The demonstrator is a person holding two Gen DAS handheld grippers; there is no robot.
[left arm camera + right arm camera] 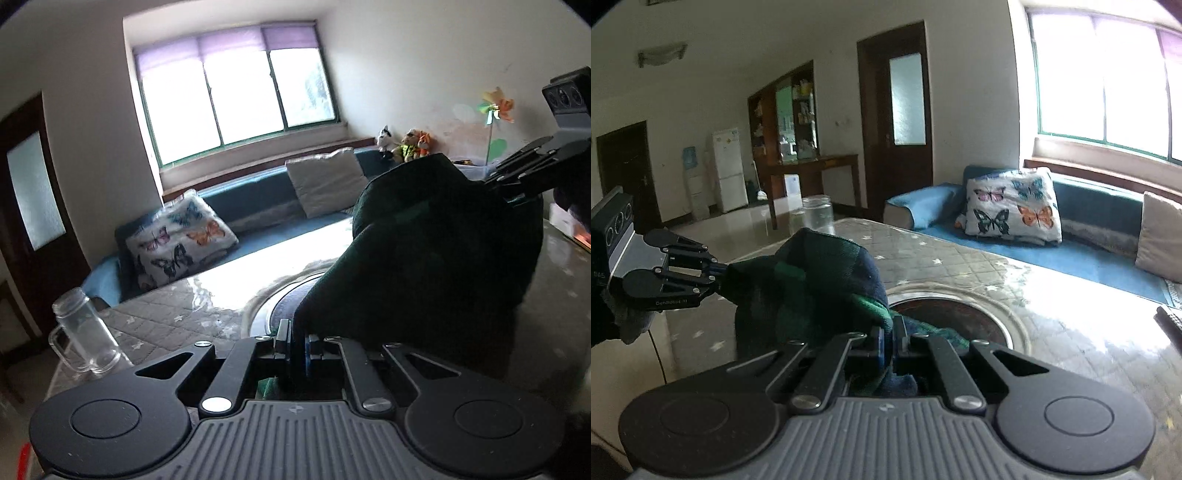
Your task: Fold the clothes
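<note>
We're seeing a dark green and navy plaid garment (pixel 820 280), black grippers, a white pillow (pixel 1012 206) showing orange, teal and pink butterflies, a blue sofa (pixel 1089 258), purple blinds (pixel 229 44), and a grey quilted table cover (pixel 166 317).

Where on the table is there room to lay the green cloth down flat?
Bare tabletop lies between the round inset and the sofa-side edge. The corner with the glass jar is crowded. The green cloth hangs between the left gripper and right gripper.
</note>
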